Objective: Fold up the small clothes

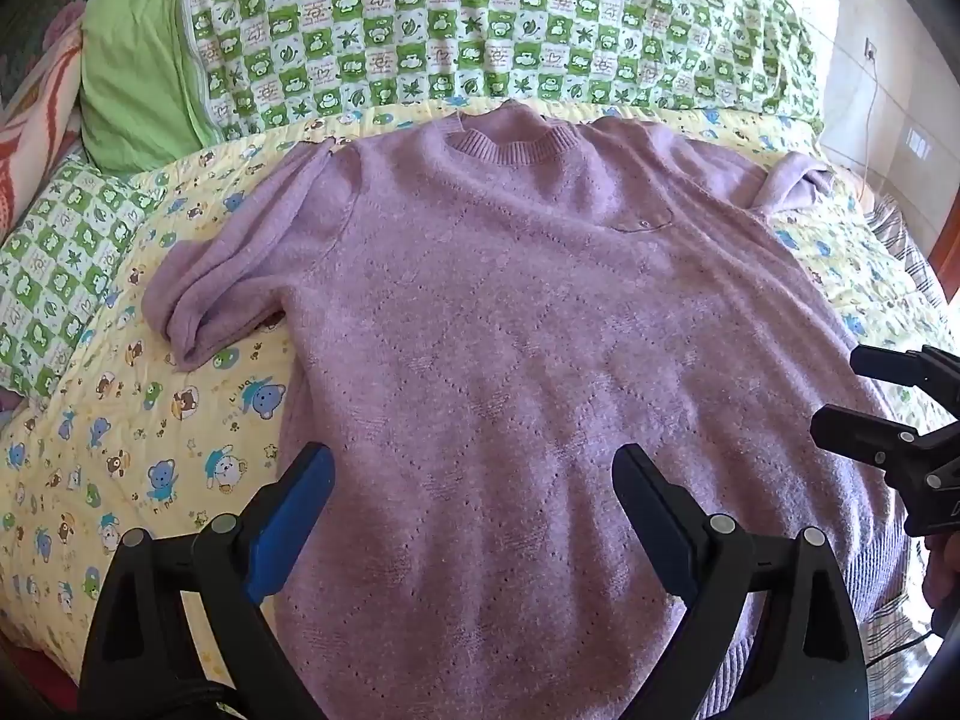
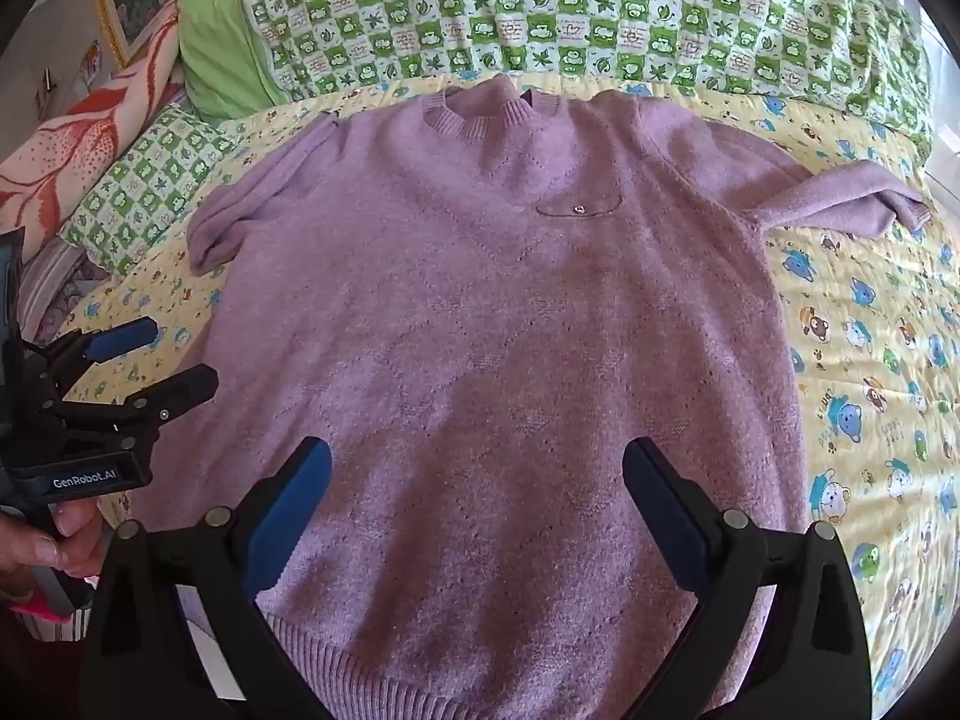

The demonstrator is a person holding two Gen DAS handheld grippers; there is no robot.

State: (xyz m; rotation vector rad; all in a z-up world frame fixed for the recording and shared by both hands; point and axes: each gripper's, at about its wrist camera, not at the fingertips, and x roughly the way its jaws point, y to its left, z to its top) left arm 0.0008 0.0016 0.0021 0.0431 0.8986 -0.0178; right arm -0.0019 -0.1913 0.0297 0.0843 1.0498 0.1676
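Note:
A lilac knitted sweater (image 1: 510, 312) (image 2: 480, 312) lies spread face up on the bed, collar at the far end, ribbed hem nearest me. Its left sleeve (image 1: 198, 294) is bunched beside the body; its right sleeve (image 2: 840, 204) lies folded out to the side. My left gripper (image 1: 474, 468) hovers open above the lower left of the sweater, nothing between its blue-padded fingers. My right gripper (image 2: 477, 462) stands open above the lower middle, also empty. Each gripper shows in the other's view, the right gripper (image 1: 840, 390) at the right edge and the left gripper (image 2: 180, 354) at the left edge.
The sweater rests on a yellow cartoon-bear quilt (image 1: 120, 450) (image 2: 870, 390). A green-and-white checked duvet (image 1: 480, 30) (image 2: 570, 12) is piled behind the collar. A checked pillow (image 1: 54, 264) and a floral blanket (image 2: 78, 138) lie at the left. A hand (image 2: 54, 546) holds the left gripper's handle.

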